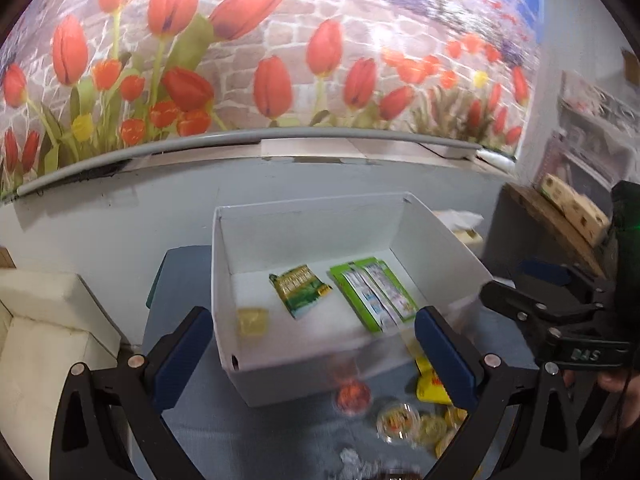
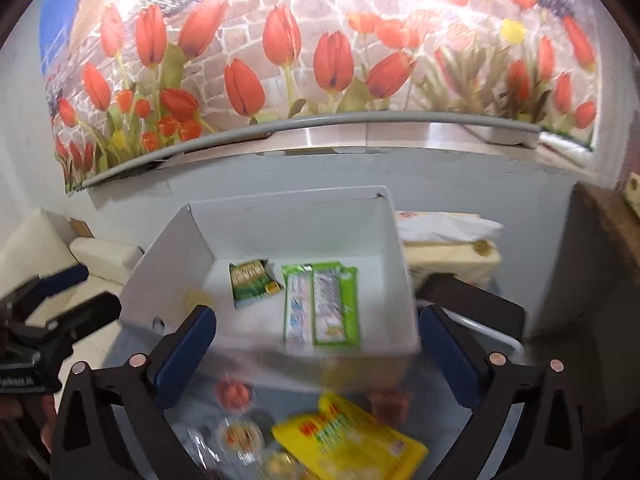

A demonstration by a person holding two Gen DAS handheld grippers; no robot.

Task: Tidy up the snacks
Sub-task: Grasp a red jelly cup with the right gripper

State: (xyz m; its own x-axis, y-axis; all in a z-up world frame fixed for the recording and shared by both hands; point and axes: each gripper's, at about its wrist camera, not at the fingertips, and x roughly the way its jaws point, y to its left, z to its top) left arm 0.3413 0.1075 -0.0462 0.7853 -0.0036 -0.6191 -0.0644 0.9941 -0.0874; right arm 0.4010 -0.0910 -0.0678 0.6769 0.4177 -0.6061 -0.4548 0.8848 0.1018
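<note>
Both tongs stand released, nothing between the blue pads: left gripper, right gripper. Ahead of both sits the white cardboard box, rigid and straight-walled, holding flat glossy green packets, likely laid flat for tidy rows. The crinkly yellow bag waits below the right gripper, unsorted.

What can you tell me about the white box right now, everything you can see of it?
The white box is an open-topped carton that looks like thin glossy cardboard, upright on the blue-grey cloth. Its near wall has a small round hole at the left corner. Inside, flat on the floor, lie a dark green packet, light green packets partly overlapping, and a blurred small yellow item. Neither gripper touches it; more snacks lie outside its near wall.
</note>
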